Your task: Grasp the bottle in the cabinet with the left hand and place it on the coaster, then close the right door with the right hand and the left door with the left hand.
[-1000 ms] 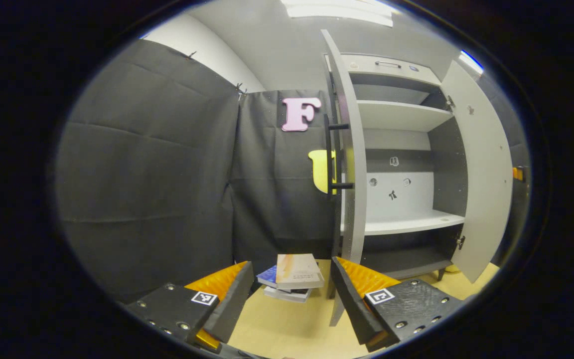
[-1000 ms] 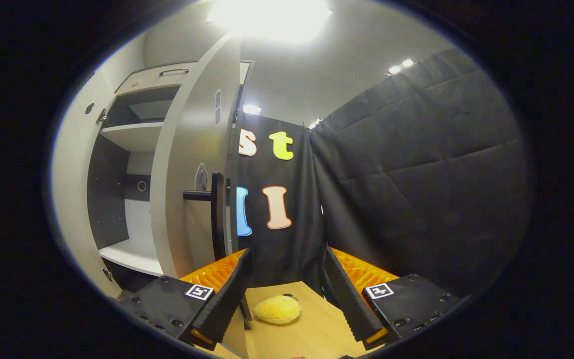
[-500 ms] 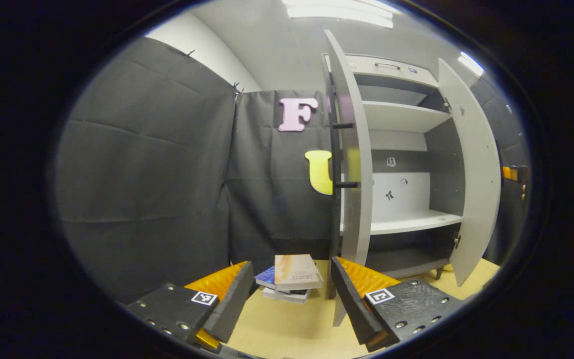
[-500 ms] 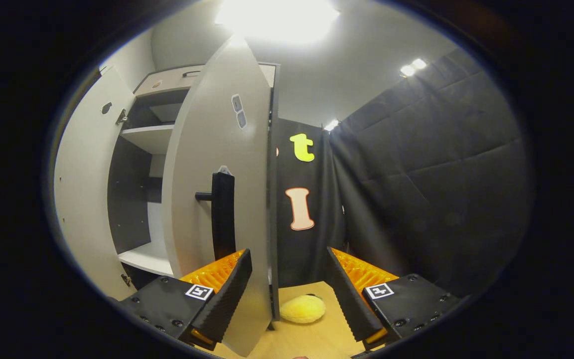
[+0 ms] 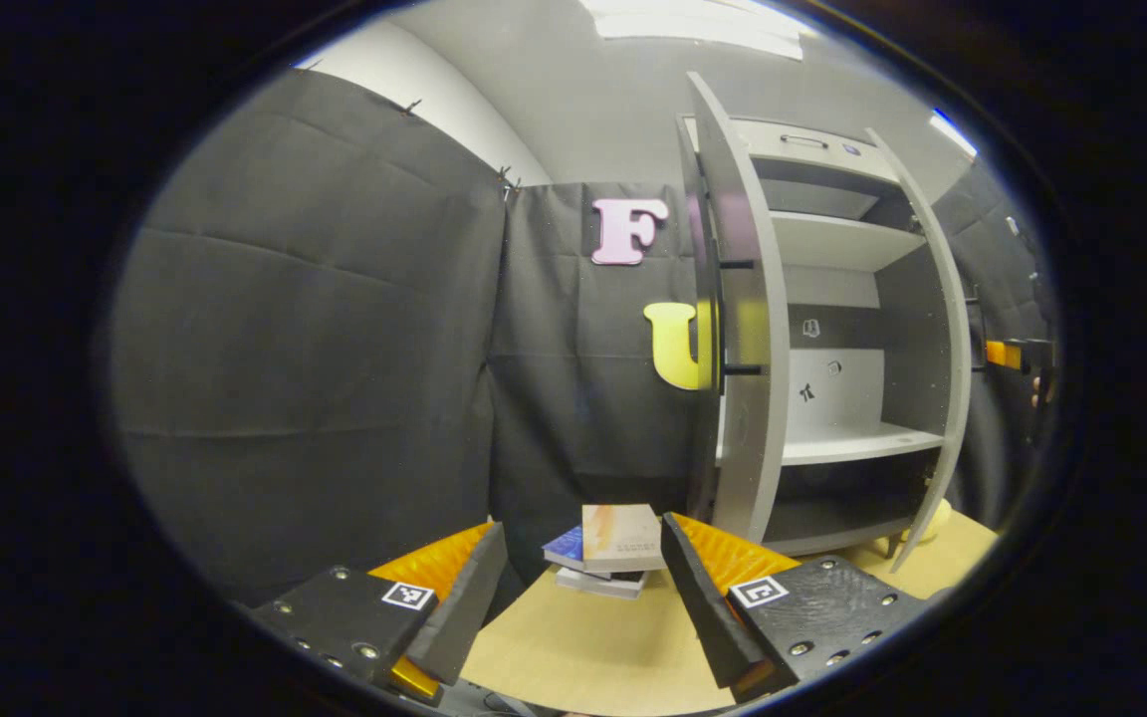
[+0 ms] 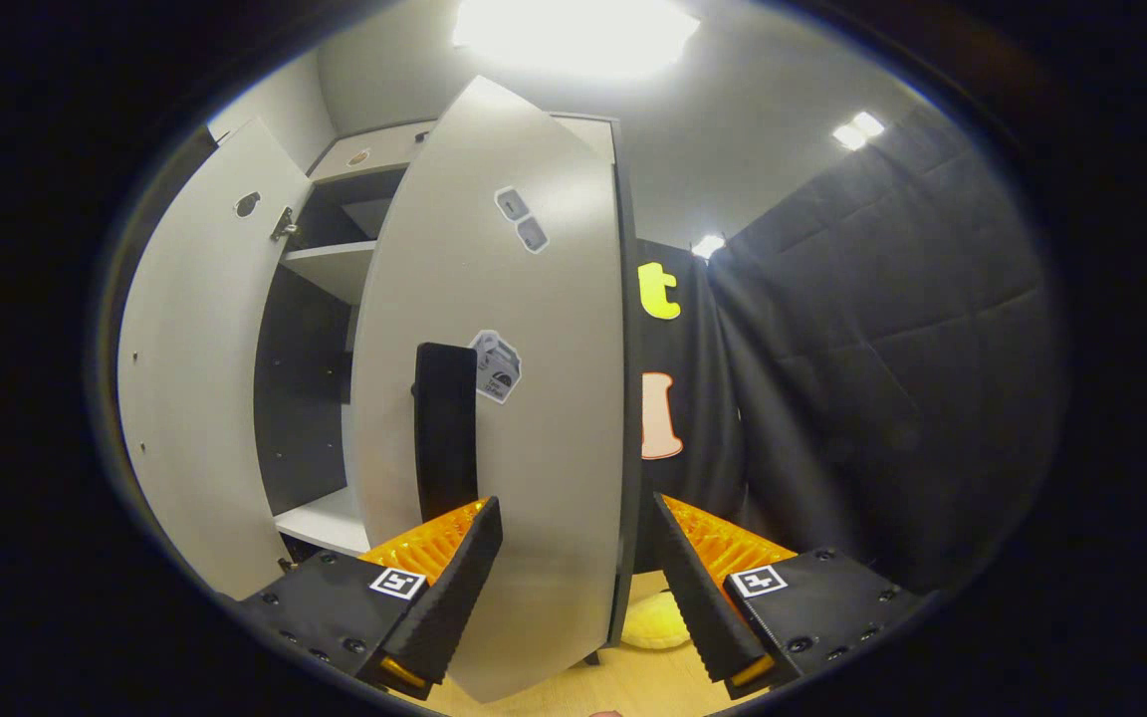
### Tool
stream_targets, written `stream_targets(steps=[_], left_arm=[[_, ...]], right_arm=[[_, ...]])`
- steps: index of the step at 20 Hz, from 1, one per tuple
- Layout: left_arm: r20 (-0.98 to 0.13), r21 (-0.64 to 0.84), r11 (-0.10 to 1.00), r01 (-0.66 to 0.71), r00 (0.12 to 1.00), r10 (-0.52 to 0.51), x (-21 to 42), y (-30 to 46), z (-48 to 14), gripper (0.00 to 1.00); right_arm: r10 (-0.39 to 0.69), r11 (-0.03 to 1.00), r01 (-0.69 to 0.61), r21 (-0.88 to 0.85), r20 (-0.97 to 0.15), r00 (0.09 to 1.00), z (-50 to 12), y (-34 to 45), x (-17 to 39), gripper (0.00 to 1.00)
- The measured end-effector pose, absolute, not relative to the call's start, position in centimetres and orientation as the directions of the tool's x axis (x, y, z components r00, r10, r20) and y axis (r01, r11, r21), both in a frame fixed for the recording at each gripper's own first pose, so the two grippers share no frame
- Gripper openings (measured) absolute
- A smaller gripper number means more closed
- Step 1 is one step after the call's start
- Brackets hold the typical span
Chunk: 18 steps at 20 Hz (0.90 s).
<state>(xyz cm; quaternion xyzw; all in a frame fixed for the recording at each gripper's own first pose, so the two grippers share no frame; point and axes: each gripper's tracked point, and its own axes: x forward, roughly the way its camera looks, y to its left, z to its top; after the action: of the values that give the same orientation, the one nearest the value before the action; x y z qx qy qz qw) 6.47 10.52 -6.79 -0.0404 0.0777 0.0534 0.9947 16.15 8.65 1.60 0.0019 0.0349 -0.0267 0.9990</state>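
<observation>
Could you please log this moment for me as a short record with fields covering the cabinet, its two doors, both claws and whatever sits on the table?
cabinet: shelves in view bare, no bottle on them
right door: partly closed, its front facing the right claw, not yet shut
right door handle: dark vertical bar, just above the right claw
left door: open, seen nearly edge-on
right claw: open, holding nothing, close before the right door
left claw: open, holding nothing, over the table
table: light wood
books: small stack beyond the left claw
yellow soft object: on the table behind the right door's lower edge
</observation>
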Motion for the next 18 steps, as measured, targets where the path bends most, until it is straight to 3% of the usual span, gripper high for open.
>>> stream_targets(steps=[1, 3, 4, 6, 7, 9, 10, 18], left_arm=[[-0.158, -0.073, 0.99, -0.117, 0.982, 0.104, 6.6, 10.5, -6.7, 0.85], [-0.157, -0.075, 0.989, -0.124, 0.981, 0.111, 6.6, 10.6, -6.7, 0.98], [-0.156, -0.076, 0.989, -0.125, 0.981, 0.112, 6.6, 10.6, -6.7, 0.85], [-0.152, -0.077, 0.989, -0.124, 0.982, 0.111, 6.7, 10.7, -6.5, 0.85], [-0.149, -0.077, 0.989, -0.122, 0.983, 0.11, 6.8, 10.7, -6.4, 0.98], [-0.135, -0.083, 0.99, -0.116, 0.985, 0.104, 7.2, 10.6, -5.9, 0.85], [-0.125, -0.088, 0.99, -0.111, 0.987, 0.1, 7.6, 10.4, -5.6, 0.98], [-0.038, -0.128, 0.988, -0.083, 0.996, 0.078, 10.7, 9.7, -2.8, 0.98]], right_arm=[[-0.044, 0.999, 0.044, -0.005, -0.071, 0.996, 1.5, 9.1, 16.3, 0.92], [-0.036, 0.999, 0.034, -0.026, -0.071, 0.997, 1.4, 9.6, 16.4, 0.95], [-0.036, 0.999, 0.034, -0.035, -0.067, 0.997, 1.5, 9.6, 16.3, 0.95], [-0.04, 0.998, 0.038, -0.047, -0.059, 0.997, 1.7, 9.4, 15.9, 0.96], [-0.04, 0.998, 0.038, -0.047, -0.06, 0.997, 1.6, 9.3, 15.6, 0.96], [-0.03, 0.999, 0.029, -0.03, -0.04, 0.999, 2.1, 8.9, 14.8, 0.98], [-0.028, 0.999, 0.027, -0.026, -0.029, 0.999, 2.4, 8.5, 14.3, 0.98], [-0.079, 0.995, 0.075, -0.073, -0.049, 0.996, 1.1, 4.1, 10.3, 0.98]])
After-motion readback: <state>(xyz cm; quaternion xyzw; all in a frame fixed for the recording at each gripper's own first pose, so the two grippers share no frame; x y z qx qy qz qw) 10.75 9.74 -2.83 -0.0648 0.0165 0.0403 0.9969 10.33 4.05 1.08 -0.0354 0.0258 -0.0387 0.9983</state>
